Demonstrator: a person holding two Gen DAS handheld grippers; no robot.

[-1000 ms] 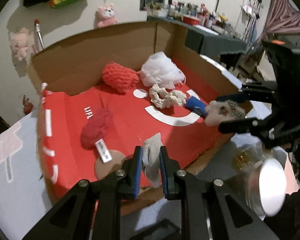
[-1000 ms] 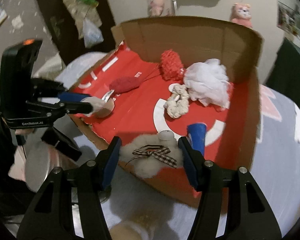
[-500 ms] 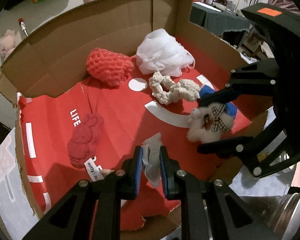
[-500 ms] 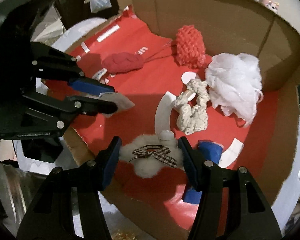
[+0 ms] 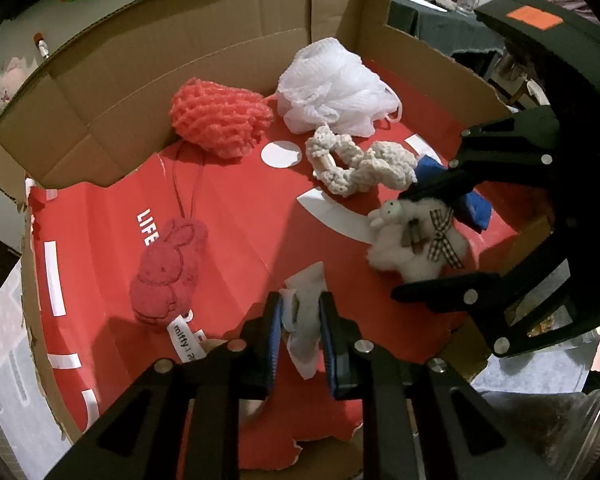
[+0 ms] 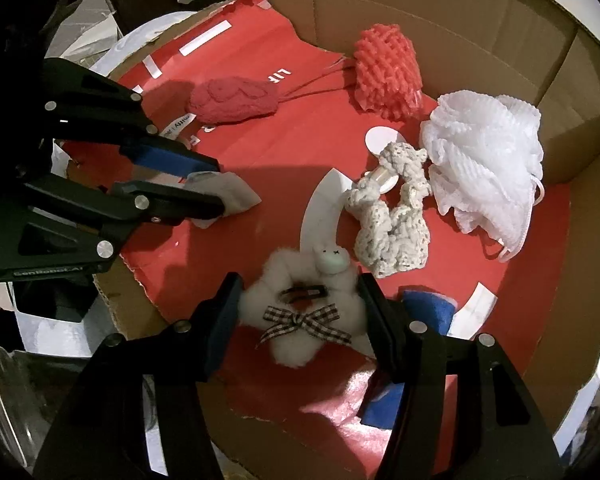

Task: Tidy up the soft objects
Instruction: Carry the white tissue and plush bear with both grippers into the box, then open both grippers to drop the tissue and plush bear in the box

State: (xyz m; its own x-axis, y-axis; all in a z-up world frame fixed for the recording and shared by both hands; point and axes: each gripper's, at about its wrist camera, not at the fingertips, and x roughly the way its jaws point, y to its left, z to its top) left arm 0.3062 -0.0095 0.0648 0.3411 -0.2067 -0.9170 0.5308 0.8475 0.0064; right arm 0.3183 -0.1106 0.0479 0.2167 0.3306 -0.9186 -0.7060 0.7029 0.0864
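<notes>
My left gripper (image 5: 300,312) (image 6: 216,190) is shut on a small grey cloth piece (image 5: 305,312) (image 6: 230,194), held over the near part of the cardboard box (image 5: 220,60) (image 6: 480,20) with its red floor. My right gripper (image 6: 300,304) (image 5: 404,240) is shut on a white fluffy rabbit toy (image 6: 304,316) (image 5: 412,240) with a checked bow, low over the box's front right. Inside lie a red rabbit plush (image 5: 166,272) (image 6: 234,100), a red knitted pouf (image 5: 220,116) (image 6: 388,68), a white mesh sponge (image 5: 332,88) (image 6: 484,168), a cream crocheted piece (image 5: 360,166) (image 6: 392,216) and a blue soft block (image 5: 474,208) (image 6: 428,308).
The box's cardboard walls rise at the back and right; its front edge is torn and low. A glass jar with a metal lid (image 5: 596,432) (image 6: 4,400) stands outside the box near the front. A cluttered dark table (image 5: 440,12) is behind.
Both grippers have moved forward and down, from the box's front edge to over its red floor, each still holding its item. The two grippers have come closer together.
</notes>
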